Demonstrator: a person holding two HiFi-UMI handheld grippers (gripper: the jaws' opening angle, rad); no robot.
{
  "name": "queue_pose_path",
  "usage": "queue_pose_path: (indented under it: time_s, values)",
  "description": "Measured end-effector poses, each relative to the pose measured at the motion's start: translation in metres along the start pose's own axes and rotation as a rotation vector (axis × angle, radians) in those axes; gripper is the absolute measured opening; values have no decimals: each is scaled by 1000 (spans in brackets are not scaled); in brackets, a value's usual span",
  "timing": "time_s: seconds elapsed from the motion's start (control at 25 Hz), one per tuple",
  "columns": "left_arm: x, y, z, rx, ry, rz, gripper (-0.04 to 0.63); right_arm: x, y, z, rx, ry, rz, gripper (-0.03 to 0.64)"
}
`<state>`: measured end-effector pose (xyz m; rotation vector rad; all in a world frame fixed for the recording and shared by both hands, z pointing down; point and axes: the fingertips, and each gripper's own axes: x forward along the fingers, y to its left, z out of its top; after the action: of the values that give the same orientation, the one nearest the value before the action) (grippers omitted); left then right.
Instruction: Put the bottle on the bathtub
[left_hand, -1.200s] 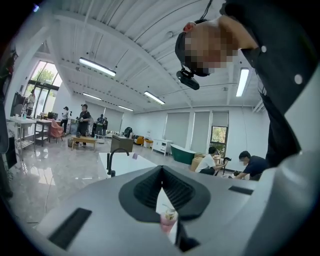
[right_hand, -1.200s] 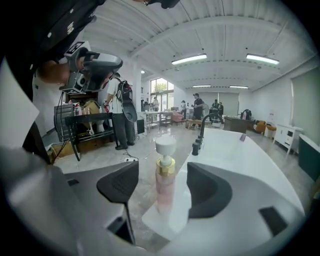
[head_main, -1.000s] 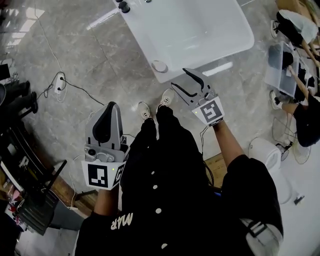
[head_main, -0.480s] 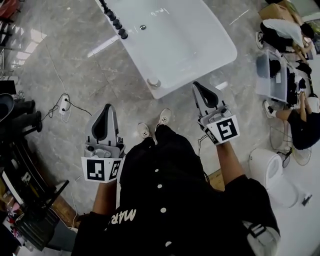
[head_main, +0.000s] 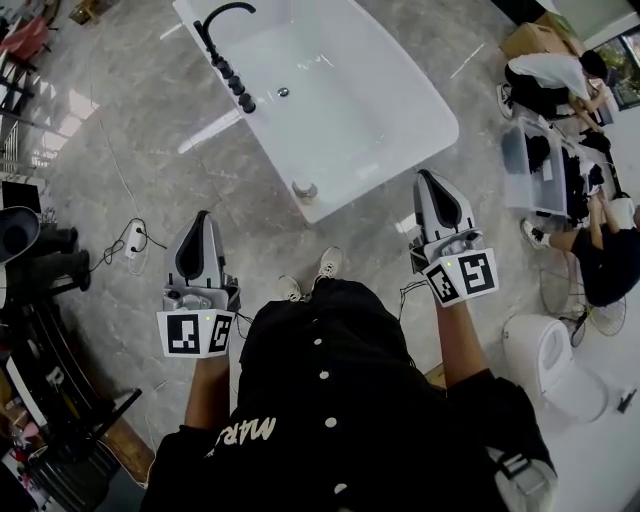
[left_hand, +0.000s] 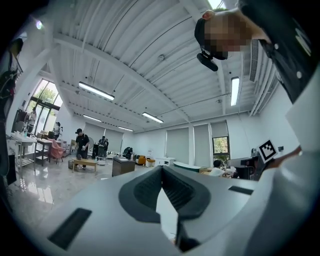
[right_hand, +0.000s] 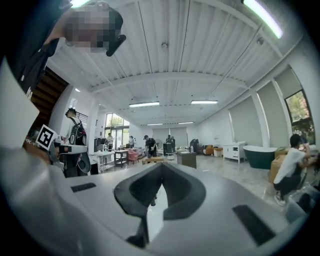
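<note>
since a second ago your right gripper has lifted away from the bathtub; its jaws, apart then, now meet on nothing. left gripper jaws also together, empty. bottle stands on the bathtub's near corner rim, apart from both grippers

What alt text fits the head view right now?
Seen from above, a person in black holds the left hand-held gripper and right hand-held gripper, both shut and empty, toward a white bathtub. A small bottle stands on its near rim.
</note>
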<state>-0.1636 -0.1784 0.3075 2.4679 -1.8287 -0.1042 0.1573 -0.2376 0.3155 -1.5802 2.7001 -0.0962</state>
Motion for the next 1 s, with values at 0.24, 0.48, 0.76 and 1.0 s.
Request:
queue_pose_path:
  time_s: [0.24,0.48,0.76,1.0]
  values:
    - [-2,13,4,4,-22,22,9,-23,-11,19,2,-55,-58,2]
    - [3,20,7,24,-38,42,9,-38,-24,27,-81,-80,-111,2]
    - [0,23,2,39,-36,68,9,-46,-37,16,-80,-61,-150,2]
    - [5,21,-3,35,-18,58,9,-44,-42,10,-62,-57,-178,2]
